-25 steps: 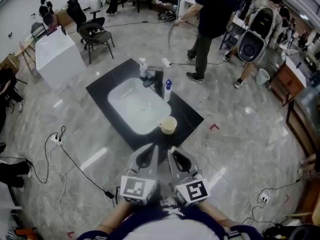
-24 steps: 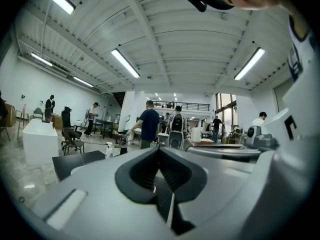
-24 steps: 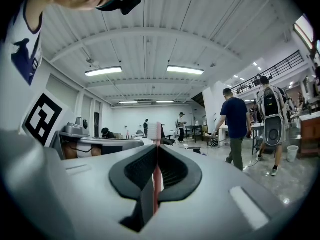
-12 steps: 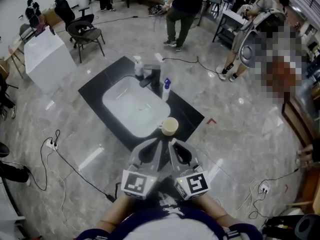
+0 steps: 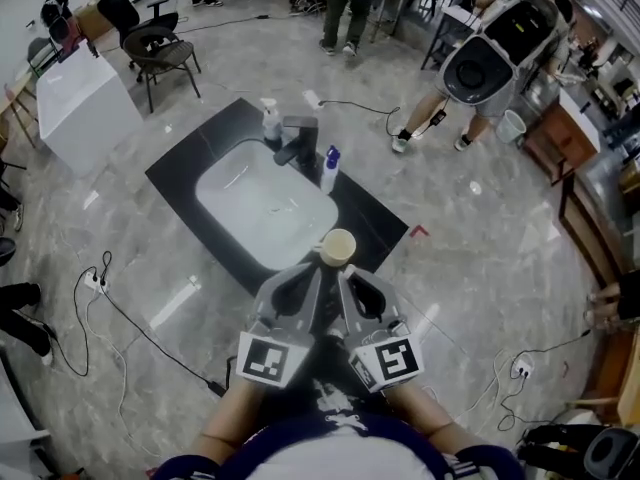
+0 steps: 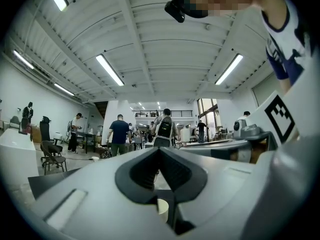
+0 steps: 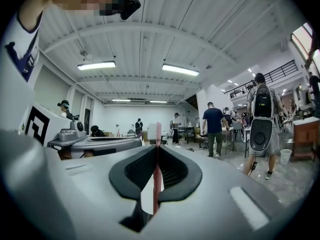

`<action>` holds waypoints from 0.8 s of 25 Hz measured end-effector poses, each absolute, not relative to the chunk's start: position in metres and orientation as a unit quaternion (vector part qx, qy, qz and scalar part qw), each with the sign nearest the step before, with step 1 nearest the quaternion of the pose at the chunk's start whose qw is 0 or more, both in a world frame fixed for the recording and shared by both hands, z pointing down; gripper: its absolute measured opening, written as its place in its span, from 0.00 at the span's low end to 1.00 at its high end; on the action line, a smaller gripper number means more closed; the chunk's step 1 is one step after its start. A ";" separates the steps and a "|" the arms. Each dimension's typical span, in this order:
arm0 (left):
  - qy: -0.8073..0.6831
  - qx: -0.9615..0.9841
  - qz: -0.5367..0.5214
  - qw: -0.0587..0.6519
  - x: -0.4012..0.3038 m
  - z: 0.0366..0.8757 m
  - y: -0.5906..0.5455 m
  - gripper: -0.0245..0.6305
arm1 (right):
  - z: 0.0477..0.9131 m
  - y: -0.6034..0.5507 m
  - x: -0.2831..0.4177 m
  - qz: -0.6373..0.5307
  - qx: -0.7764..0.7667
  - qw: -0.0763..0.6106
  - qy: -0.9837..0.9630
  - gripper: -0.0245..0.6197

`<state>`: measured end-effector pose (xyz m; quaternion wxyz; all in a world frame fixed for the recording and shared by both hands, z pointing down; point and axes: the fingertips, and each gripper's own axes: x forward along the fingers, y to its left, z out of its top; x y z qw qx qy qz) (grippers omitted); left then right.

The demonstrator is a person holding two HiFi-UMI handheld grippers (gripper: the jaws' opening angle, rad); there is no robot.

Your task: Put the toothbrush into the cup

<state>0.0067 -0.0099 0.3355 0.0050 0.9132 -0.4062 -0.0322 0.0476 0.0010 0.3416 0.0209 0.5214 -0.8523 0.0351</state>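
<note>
I hold one slim pink toothbrush [image 7: 156, 156] clamped in my right gripper [image 7: 156, 146]; my left gripper [image 6: 160, 151] is closed, empty. One round beige cup [image 5: 338, 247] stands ahead.

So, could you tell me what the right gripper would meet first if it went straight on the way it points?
Most likely the cup on the black counter's near corner: the right gripper points at it, and the pink toothbrush in its fingers would touch first. Height is unclear.

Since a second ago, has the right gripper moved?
Yes. The right gripper, gripping the pink toothbrush, has come forward, nearer the round beige cup.
</note>
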 end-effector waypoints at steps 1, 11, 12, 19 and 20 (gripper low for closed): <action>-0.407 0.913 -0.030 0.005 0.008 0.337 -0.012 0.04 | 0.343 -0.001 0.047 0.036 0.520 0.022 -0.853 0.05; -0.421 0.907 -0.021 0.015 0.007 0.353 -0.030 0.04 | 0.359 -0.022 0.052 0.036 0.507 0.027 -0.861 0.05; -0.422 0.906 -0.021 0.017 0.007 0.355 -0.032 0.04 | 0.361 -0.025 0.053 0.037 0.505 0.028 -0.862 0.05; -0.425 0.905 -0.010 0.030 0.010 0.371 -0.044 0.04 | 0.375 -0.042 0.055 0.047 0.500 0.031 -0.864 0.05; -0.425 0.905 -0.009 0.032 0.009 0.373 -0.047 0.04 | 0.376 -0.044 0.054 0.048 0.498 0.030 -0.865 0.05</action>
